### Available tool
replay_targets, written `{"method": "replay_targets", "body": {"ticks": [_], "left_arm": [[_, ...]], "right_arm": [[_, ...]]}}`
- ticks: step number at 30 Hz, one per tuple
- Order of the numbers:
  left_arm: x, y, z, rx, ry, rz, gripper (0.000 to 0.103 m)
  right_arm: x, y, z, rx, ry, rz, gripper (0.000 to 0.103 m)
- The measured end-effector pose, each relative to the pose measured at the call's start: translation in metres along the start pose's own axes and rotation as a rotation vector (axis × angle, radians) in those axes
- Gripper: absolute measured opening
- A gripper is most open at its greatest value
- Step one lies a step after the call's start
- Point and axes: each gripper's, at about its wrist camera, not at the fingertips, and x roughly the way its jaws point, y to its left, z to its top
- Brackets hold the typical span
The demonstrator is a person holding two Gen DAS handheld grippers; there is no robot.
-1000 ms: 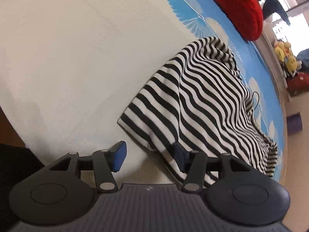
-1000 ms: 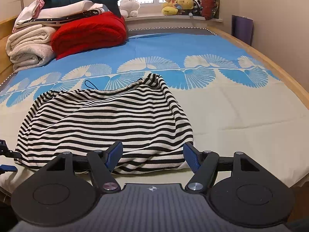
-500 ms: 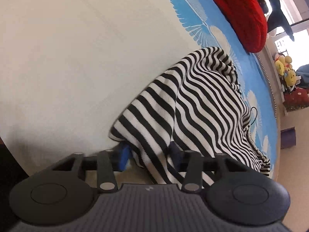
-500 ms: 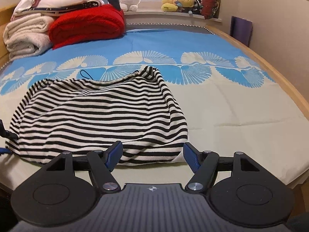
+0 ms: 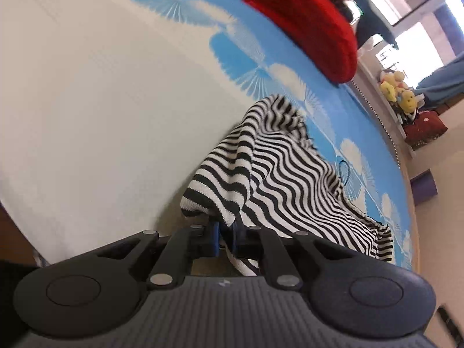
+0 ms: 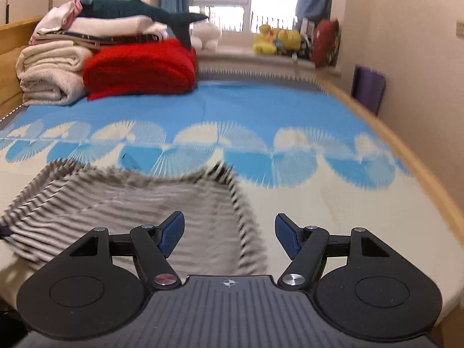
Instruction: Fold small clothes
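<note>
The left gripper (image 5: 225,236) has its jaws clamped on the near corner of the striped garment (image 5: 290,179); they have just been closing, with the cloth pinched between the blue pads. That corner is raised off the bed (image 5: 87,101), and the fabric hangs in a fold over the jaws and trails away across the bed's cream sheet towards the blue fan-patterned band. The right gripper (image 6: 229,233) has its jaws wide apart with nothing between them, hovering over the near right part of the garment (image 6: 121,211) without touching it.

Only the left wrist view shows the grip itself and the crisp black and white stripes. A thin dark cord loop (image 5: 345,171) lies just beyond the garment's far edge. Only the right wrist view shows the garment's full spread on the near half of the bed, though motion blur smears its stripes to grey there. Beyond the garment, at the bed's far end, that view also shows a red blanket (image 6: 139,68), rolled cream blankets (image 6: 49,78) beside it and a shark plush (image 6: 136,7) on top of the pile. Plush toys (image 6: 275,39) sit on the windowsill behind the bed.

The left gripper's pads are mostly hidden by the draped cloth. The garment's left edge is cut off by the frame in the right view.
</note>
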Motion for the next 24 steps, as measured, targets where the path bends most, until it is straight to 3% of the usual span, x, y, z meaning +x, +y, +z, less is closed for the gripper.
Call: {"method": "replay_targets", "body": {"ticks": [4,6,11,15,18,24], "left_arm": [[-0.01,0.003,-0.001,0.046,-0.02,0.057,0.008],[-0.009,0.0,-0.002,0.063,-0.021,0.077,0.008],[-0.019,-0.046,-0.014,0.286,-0.126,0.091,0.008],[-0.031,-0.108,-0.027,0.436,-0.198,0.021,0.008],[-0.034,-0.172,-0.052,0.554,-0.203,-0.091,0.007],[-0.007,-0.287,-0.162,0.808,-0.075,-0.317,0.007]], "right_arm": [[0.013,-0.019,0.009,-0.014,-0.047,-0.032,0.072],[0.024,-0.031,0.005,0.037,-0.034,-0.054,0.072],[0.026,-0.048,-0.003,0.142,-0.051,-0.048,0.072],[0.02,-0.061,-0.009,0.142,-0.072,-0.052,0.072],[0.013,-0.069,-0.013,0.158,-0.093,-0.044,0.072],[0.003,-0.1,-0.021,0.229,-0.123,-0.049,0.073]]}}
